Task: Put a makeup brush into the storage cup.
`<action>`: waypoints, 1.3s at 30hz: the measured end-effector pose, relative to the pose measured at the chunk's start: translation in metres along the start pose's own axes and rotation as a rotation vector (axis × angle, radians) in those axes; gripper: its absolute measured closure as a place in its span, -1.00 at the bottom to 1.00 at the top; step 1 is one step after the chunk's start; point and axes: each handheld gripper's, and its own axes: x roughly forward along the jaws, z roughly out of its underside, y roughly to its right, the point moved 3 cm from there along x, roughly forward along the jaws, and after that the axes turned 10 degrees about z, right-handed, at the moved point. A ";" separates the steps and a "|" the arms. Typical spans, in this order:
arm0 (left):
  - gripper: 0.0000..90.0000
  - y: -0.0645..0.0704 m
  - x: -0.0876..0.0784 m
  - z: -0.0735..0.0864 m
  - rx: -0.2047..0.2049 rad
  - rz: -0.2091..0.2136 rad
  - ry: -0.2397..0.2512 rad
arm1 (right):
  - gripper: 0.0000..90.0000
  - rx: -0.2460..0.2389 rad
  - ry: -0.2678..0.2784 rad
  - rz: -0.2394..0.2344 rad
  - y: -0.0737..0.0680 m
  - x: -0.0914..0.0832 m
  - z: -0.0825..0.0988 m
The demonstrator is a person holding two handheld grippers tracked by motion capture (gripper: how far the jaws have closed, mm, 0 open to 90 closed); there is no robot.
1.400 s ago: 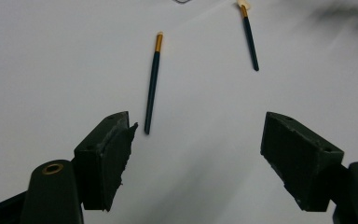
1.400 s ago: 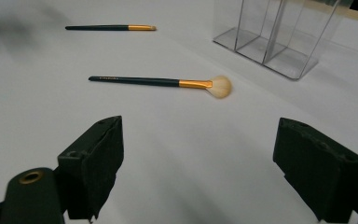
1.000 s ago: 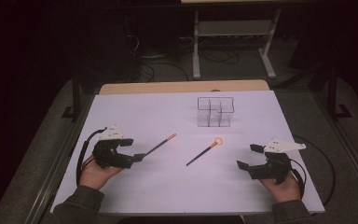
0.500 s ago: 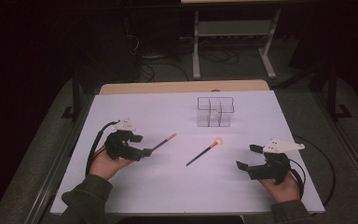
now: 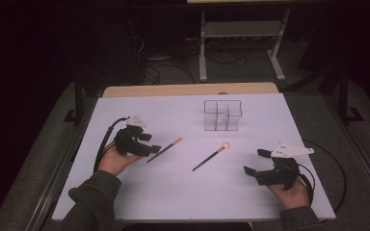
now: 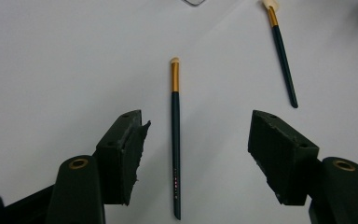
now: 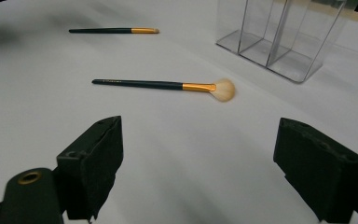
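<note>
White table (image 5: 173, 192), slim brush (image 6: 175, 140) between left gripper (image 6: 196, 154) jaws

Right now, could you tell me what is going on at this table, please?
A person works with tongs in each hand. The left tongs have just been closing around the handle of the thin brush, whose handle lies between the jaws, not yet pinched. The right tongs rest open near the fluffy brush. The clear organizer stands beyond both brushes on the white table.

Your left gripper view: clear organizer (image 6: 193, 2) cut off at top edge. Your right gripper view: its top cropped. High view: brush (image 5: 165, 149) handle end hidden behind left gripper (image 5: 147, 146).
</note>
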 end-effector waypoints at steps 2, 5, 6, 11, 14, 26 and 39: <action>-0.19 -0.001 0.003 -0.001 0.001 -0.003 -0.016 | -0.67 -0.001 0.002 0.001 0.000 0.000 0.000; -0.16 -0.004 0.008 -0.002 -0.005 -0.003 -0.035 | -0.67 -0.003 -0.001 -0.002 0.000 0.001 0.000; -0.14 -0.005 0.009 -0.003 -0.005 -0.003 -0.040 | -0.67 -0.006 -0.003 -0.003 0.000 0.002 0.000; -0.01 -0.011 0.015 -0.005 -0.011 0.007 -0.073 | -0.67 -0.014 -0.003 -0.003 -0.002 0.002 -0.001; 0.04 -0.014 0.019 -0.007 -0.008 0.005 -0.100 | -0.67 -0.011 -0.006 -0.006 -0.002 0.002 -0.001; 0.18 -0.020 0.037 -0.014 -0.016 0.009 -0.170 | -0.67 -0.016 -0.014 -0.012 -0.002 0.005 -0.001; 0.36 -0.023 0.055 -0.015 -0.059 0.009 -0.222 | -0.67 -0.018 -0.007 -0.008 0.000 0.004 -0.001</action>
